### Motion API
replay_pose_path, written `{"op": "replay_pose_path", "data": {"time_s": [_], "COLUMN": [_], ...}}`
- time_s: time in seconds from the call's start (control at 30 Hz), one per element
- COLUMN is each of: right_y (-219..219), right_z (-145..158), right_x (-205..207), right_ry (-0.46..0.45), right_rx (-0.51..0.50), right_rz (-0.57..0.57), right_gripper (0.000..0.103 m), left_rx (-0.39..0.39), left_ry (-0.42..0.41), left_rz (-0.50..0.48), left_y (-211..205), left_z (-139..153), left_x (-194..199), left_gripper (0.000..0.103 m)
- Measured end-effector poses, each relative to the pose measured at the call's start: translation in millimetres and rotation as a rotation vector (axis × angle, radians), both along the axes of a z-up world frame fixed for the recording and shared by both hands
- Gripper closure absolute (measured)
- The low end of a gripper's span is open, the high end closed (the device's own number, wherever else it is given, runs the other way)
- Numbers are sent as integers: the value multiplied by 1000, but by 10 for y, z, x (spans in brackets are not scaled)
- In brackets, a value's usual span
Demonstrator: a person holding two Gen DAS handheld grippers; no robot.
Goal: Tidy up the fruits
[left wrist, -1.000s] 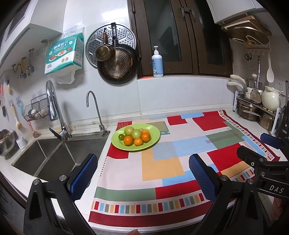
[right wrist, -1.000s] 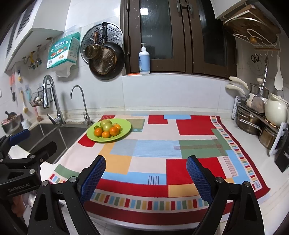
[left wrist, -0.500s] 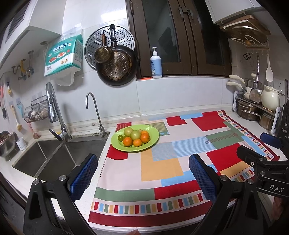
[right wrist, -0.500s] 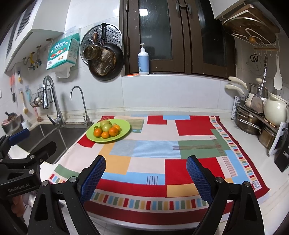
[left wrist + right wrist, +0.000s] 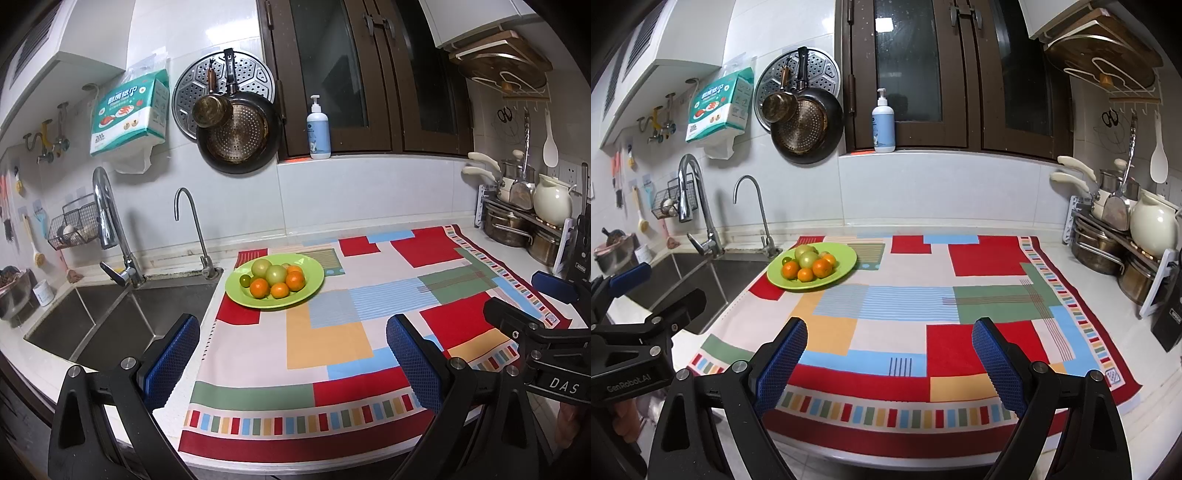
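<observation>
Lime-green plate (image 5: 314,282) carries the fruit, with orange tangerines (image 5: 259,287) at its near side and pale green fruits (image 5: 276,273) behind them; one small dark-green fruit (image 5: 245,280) sits at the pile's nine o'clock; the plate rests on the far left corner of a patchwork cloth (image 5: 328,343) of red, blue, orange and green blocks, just beside the steel sink (image 5: 110,325) at its nine o'clock; left gripper (image 5: 293,354) hangs over the cloth's near edge, blue pads wide apart with nothing between them; right gripper (image 5: 889,360) likewise gapes wide and empty, the plate at its eleven o'clock; stacked pots (image 5: 1100,243) stand at three o'clock; a pump bottle (image 5: 883,123) stands on the sill at twelve.
</observation>
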State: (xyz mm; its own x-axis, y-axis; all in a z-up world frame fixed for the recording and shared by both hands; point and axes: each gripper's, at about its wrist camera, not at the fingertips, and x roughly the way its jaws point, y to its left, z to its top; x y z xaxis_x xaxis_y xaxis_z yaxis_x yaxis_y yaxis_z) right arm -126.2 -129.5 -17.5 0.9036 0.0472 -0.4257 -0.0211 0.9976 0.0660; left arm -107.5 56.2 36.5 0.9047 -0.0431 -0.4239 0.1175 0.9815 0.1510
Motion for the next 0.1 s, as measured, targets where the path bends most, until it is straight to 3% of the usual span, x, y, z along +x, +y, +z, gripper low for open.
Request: {"op": "replay_pose_path", "data": {"time_s": [0.1], "right_y": [-7], "right_z": [-7], "right_x": [2], "right_ry": [4], "right_rx": [0], "right_rz": [0], "right_gripper": [11], "left_rx": [-2], "left_ry": [3], "left_rz": [0], "left_y": [2], "left_z": [-9], "left_x": [5], "left_gripper": [0]}}
